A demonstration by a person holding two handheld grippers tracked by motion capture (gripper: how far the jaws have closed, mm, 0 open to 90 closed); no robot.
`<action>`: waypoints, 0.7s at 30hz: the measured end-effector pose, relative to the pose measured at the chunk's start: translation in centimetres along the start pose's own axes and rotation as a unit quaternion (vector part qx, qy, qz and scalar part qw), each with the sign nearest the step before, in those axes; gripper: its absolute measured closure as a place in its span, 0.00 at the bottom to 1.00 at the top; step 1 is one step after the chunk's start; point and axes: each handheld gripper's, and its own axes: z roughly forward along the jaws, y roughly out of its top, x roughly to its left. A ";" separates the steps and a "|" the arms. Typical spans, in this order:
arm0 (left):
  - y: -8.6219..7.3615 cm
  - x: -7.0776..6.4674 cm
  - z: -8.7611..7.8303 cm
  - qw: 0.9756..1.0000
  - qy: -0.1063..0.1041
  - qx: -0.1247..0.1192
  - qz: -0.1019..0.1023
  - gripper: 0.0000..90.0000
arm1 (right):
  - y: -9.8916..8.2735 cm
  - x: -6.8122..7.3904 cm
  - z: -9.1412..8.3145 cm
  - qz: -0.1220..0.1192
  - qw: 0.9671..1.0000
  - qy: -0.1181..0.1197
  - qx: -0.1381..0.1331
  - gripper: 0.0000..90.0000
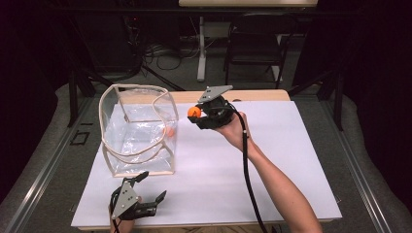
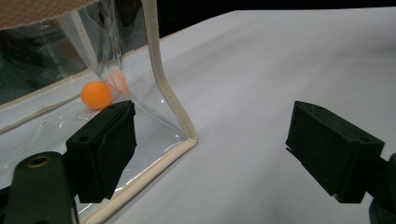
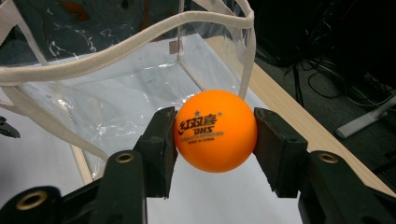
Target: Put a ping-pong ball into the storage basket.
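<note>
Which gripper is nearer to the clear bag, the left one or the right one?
Left. The left gripper, open, sits just off the clear bag's near bottom corner. The right gripper holds an orange ball in the air, a bit further off beside the bag's rim.

Bright sheet, dark surroundings

Light fell from above onto the white table sheet (image 1: 272, 160), leaving the room behind it nearly black and the high view soft and low in detail. Glare streaked the clear bag (image 1: 138, 131). In the right gripper view the orange ball (image 3: 215, 130) was sharp, its print readable; the background blurred. Shadows stayed faint.
</note>
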 end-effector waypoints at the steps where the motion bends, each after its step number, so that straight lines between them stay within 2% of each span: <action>1: 0.0 0.0 0.0 1.000 0.000 0.000 0.000 0.17 | 0.1 0.0 0.0 0.000 1.000 0.000 -0.002 0.57; 21: 0.0 0.1 0.0 1.000 0.002 -0.002 -0.002 0.17 | 2.3 -0.1 -0.3 -0.008 1.000 -0.004 -0.003 0.57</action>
